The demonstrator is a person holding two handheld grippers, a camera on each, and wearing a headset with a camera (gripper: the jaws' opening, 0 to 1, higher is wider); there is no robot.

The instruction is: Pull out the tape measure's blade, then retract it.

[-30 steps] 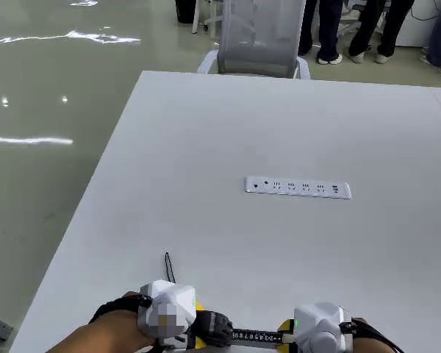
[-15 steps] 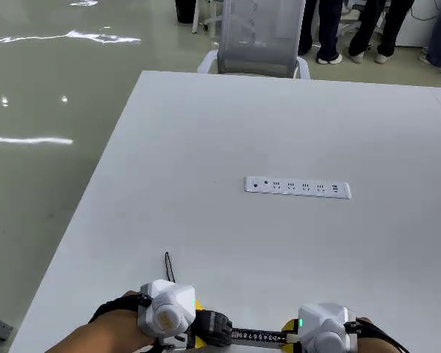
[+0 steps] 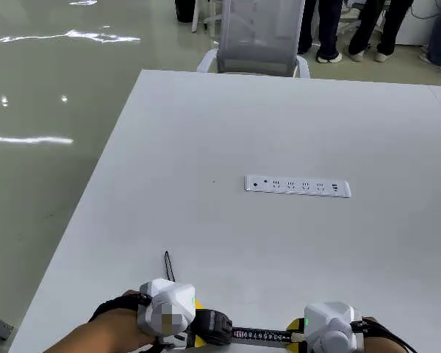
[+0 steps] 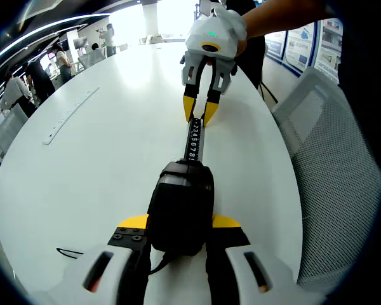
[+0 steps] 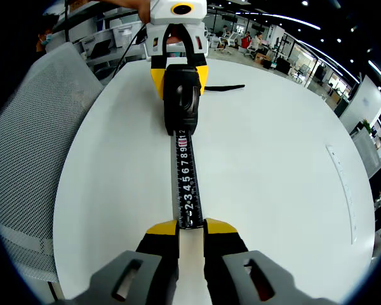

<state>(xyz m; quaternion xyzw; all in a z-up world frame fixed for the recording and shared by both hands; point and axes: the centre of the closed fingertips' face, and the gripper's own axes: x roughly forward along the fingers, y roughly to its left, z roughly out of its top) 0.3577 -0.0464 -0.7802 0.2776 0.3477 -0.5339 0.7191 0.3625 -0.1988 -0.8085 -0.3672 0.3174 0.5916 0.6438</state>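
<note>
The black tape measure case [image 4: 181,206] sits between the yellow-tipped jaws of my left gripper [image 4: 181,223], which is shut on it. In the head view the case [image 3: 213,326] lies at the table's near edge beside that gripper [image 3: 198,332]. Its blade [image 5: 185,181], black with white numbers, runs out straight from the case [image 5: 181,105] to my right gripper [image 5: 190,227], whose jaws are shut on the blade's end. The blade [image 3: 261,337] spans the short gap between both grippers, with the right gripper [image 3: 292,340] at its far end. A thin black strap [image 3: 168,266] trails from the case.
A white power strip [image 3: 297,187] lies mid-table on the white table [image 3: 206,147]. A grey mesh chair [image 3: 259,37] stands at the far edge, with people's legs behind it. The table's left edge drops to a glossy floor.
My right gripper has moved a little to the right, drawing slightly more blade out of the case. The left gripper and case have stayed put.
</note>
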